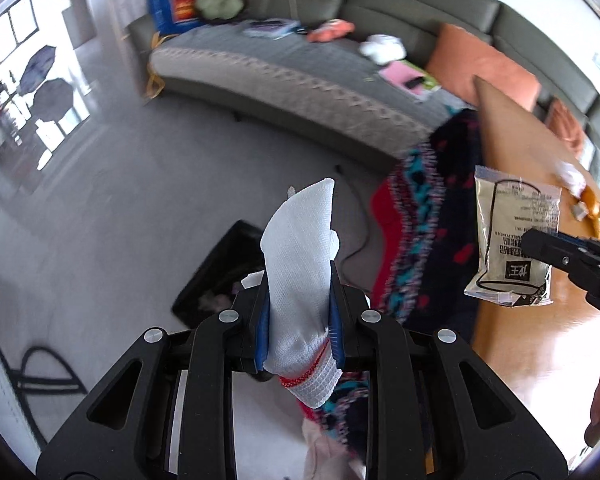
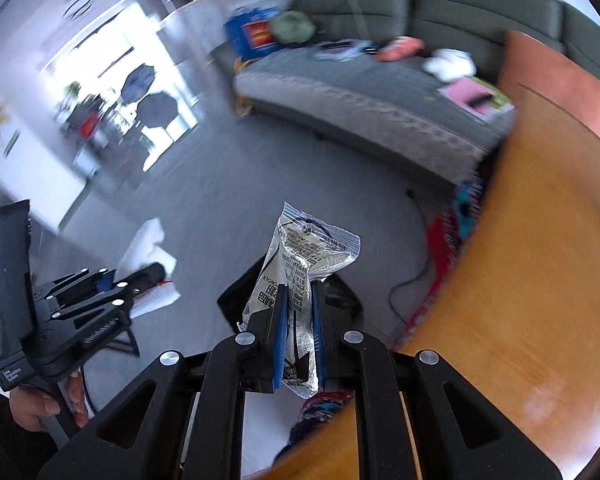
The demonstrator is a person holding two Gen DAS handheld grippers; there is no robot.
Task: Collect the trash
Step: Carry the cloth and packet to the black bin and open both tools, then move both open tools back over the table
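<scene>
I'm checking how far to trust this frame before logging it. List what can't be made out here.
- Black bin, left wrist view: the white cloth and left gripper hide most of it; contents blurred.
- Same bin, right wrist view: the foil packet and right gripper cover it.
- Packet print: too small to read.
- Scraps on the wooden table: blurred, cut by the edge.

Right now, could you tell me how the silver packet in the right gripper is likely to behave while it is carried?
The silver packet looks thin and crinkled, so probably light and floppy above the right gripper. Its glossy film may be slippery, though the blue pads pinch it mid-body. It stands upright, suggesting some stiffness.
</scene>
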